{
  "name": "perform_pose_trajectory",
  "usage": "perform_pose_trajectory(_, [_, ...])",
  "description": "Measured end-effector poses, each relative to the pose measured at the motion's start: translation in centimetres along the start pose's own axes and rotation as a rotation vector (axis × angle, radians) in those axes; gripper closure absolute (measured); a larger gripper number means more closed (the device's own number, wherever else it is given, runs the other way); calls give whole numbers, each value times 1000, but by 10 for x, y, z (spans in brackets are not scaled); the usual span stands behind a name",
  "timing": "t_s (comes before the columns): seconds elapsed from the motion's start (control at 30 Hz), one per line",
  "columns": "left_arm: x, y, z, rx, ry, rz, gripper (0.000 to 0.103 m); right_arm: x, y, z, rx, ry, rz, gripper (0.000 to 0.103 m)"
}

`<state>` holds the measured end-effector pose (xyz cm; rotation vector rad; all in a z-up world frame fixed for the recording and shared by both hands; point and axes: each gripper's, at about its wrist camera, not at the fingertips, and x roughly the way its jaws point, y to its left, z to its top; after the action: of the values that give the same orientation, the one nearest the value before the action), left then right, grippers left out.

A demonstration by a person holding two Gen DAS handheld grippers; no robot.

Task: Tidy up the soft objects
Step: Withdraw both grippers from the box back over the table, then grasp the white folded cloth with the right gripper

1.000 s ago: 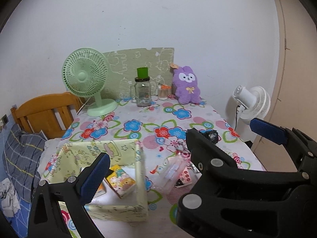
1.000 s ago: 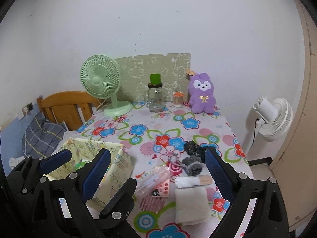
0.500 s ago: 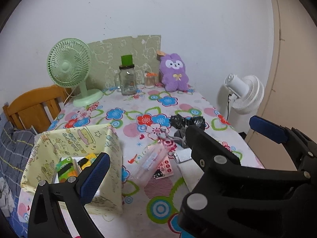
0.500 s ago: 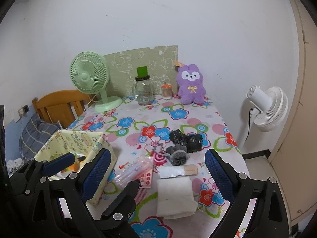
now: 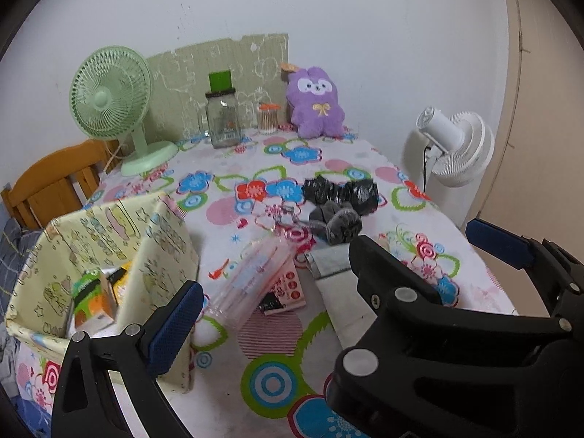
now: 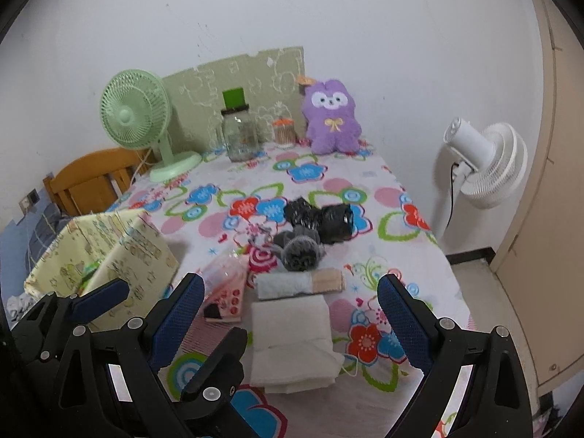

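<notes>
We list: folded white cloth (image 6: 292, 343) lying between our right gripper (image 6: 290, 323)'s spread empty fingers; left gripper (image 5: 337, 279) likewise spread, empty; yellow printed fabric box (image 5: 109, 241) beside.

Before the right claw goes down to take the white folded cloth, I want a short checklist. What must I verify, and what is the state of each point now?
1. Right claw open wide enough: ok, its jaws stand apart with nothing between them.
2. White folded cloth free on top: ok, nothing lies on it.
3. Cloth lined up with the claw: ok, it lies between the two fingers in the right wrist view.
4. Left claw out of the way: cannot tell; it is open and empty, but its height over the table is unclear.
5. Fabric box open to receive: ok, though cartons already sit inside.
6. Rolled towel clear of the cloth: not ok, it lies right at the cloth's far edge.
</notes>
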<state>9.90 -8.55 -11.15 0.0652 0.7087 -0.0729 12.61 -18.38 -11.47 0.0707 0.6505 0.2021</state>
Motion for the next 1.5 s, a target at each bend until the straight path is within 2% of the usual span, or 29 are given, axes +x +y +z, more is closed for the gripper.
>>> perform_pose_trajectory(0.4, [30, -4, -20, 29, 86, 5, 5, 34, -3, -24, 0, 101, -24, 6])
perform_pose_trajectory(0.63, [44, 1, -29, 12, 145, 0, 12, 54, -2, -33, 4, 160, -6, 6])
perform_pose_trajectory(0.8, [50, 3, -32, 4, 167, 4, 12, 64, 0, -37, 8, 190, 5, 6])
perform_pose_trajectory(0.87, [53, 3, -33, 3, 173, 7, 12, 68, -1, -38, 11, 201, 8, 9])
perform_pose_trajectory(1.07, [57, 2, -35, 2, 177, 16, 12, 76, -4, -42, 27, 229, 13, 28])
perform_pose_trajectory(1.23, [58, 2, -34, 7, 171, 14, 12, 76, -6, -42, 20, 229, 10, 56])
perform_pose_trajectory(1.33, [56, -1, -33, 16, 165, 13, 12, 74, -9, -41, 29, 225, 23, 67])
perform_pose_trajectory(1.43, [53, -5, -31, 30, 157, 11, 12, 69, -11, -41, 32, 214, 26, 78])
perform_pose_trajectory(1.5, [51, -8, -29, 45, 151, 9, 12, 65, -13, -39, 32, 203, 19, 82])
